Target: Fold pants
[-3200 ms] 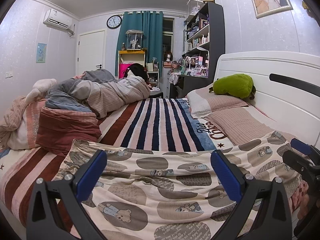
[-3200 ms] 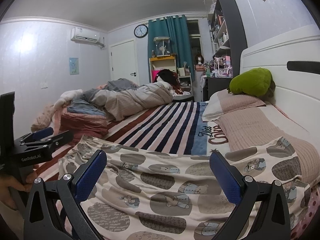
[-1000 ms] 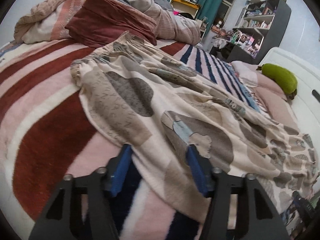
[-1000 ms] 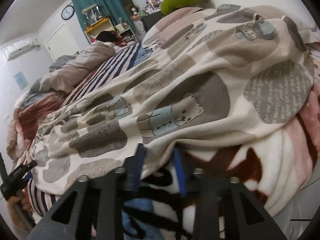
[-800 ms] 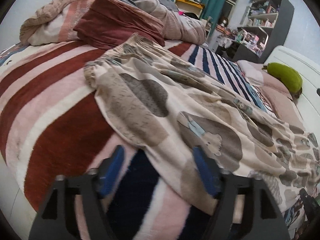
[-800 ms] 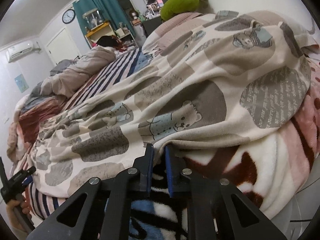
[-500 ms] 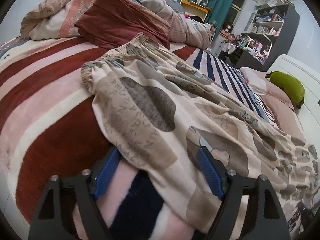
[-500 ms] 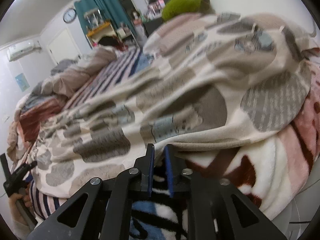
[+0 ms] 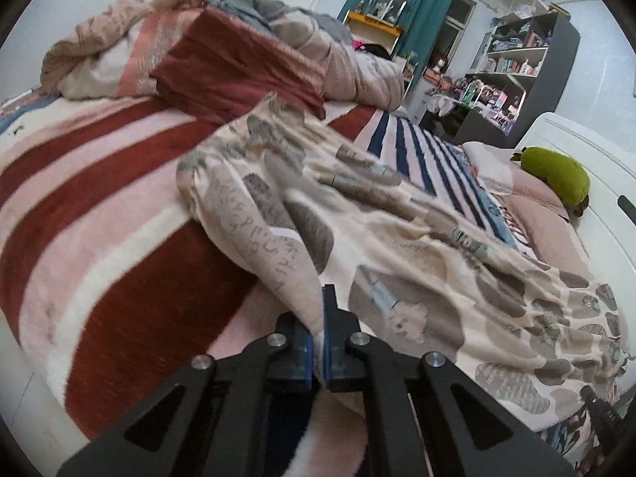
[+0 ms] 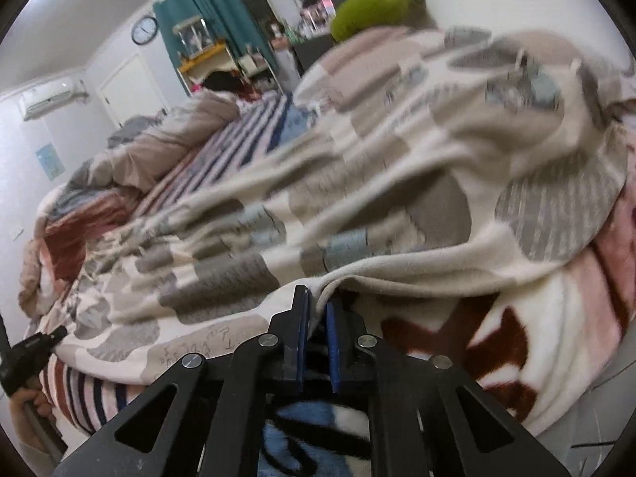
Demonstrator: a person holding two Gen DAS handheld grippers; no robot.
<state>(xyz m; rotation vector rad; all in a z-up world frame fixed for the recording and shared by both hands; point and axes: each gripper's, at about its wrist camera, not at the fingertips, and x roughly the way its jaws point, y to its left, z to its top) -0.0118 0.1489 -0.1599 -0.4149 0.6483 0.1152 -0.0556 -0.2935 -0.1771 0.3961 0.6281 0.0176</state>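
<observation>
Pants (image 9: 397,238) spread lengthwise across the striped blanket (image 9: 99,206), printed all over with grey patches and small bears, waistband end bunched toward the red folded quilt (image 9: 238,67) at the far side, leg end running off toward the green plush toy (image 9: 554,175) by the headboard. Left gripper (image 9: 320,330) pinched on the near hem of the pants, jaws having just snapped together, cloth caught between the blue pads and pulled up into a small peak. Right gripper (image 10: 316,318) likewise clamped on the near edge of the pants in its own view, jaws having just been closing, a fold of cream cloth pressed between them above the blanket. Judged as the start of the first fold: both near edge points seized, cloth barely off the blanket, nothing doubled over yet. Next move probably calls for lifting both grips together, keeping the edge taut between them, carrying it away from the near side of the blanket and over the far edge of the pants, then laying it down so edges meet without a twist. Motion blur over much of the cloth, so finer creases hard to judge. Scribbled letters printed on some grey patches of the pants, not readable as words; white marking on the other tool (image 10: 31,344) seen at the left of the right view, too small to read; wall clock (image 10: 145,30) beyond the far side of the blanket, hands unclear
</observation>
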